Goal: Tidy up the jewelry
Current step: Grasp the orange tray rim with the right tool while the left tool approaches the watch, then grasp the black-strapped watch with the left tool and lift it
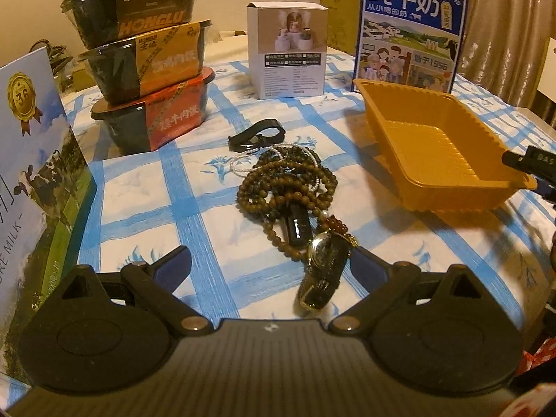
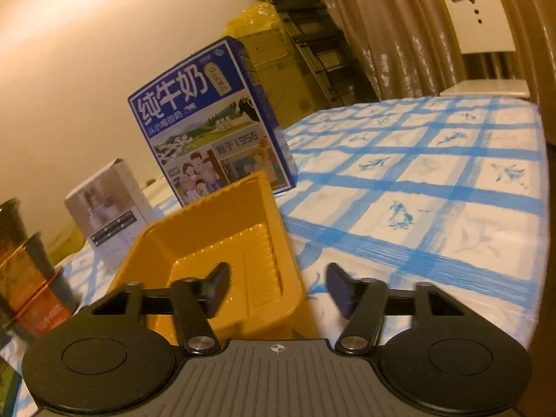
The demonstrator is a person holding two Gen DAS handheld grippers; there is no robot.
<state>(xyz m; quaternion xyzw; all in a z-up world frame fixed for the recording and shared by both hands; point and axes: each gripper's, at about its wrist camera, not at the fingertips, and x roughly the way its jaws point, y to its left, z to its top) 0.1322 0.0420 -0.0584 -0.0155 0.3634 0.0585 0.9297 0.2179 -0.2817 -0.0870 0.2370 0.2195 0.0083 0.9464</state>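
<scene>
A pile of jewelry lies mid-table in the left wrist view: brown bead strands [image 1: 278, 180], a white pearl strand [image 1: 239, 163], a black pendant [image 1: 298, 224], a black clip [image 1: 257, 135] and a gold-and-black wristwatch [image 1: 325, 274]. My left gripper [image 1: 271, 264] is open, its fingers on either side of the watch, close to the right finger. An empty orange plastic tray [image 1: 441, 149] sits to the right. My right gripper [image 2: 278, 288] is open, straddling the near right wall of the tray [image 2: 222, 243], left finger inside.
Three stacked instant-meal bowls [image 1: 146, 59] stand at back left, a white carton [image 1: 288, 48] at back centre, a blue milk box [image 1: 410, 31] behind the tray, and another milk box [image 1: 34, 173] at near left. The blue-checked tablecloth [image 2: 434, 191] stretches right to the table edge.
</scene>
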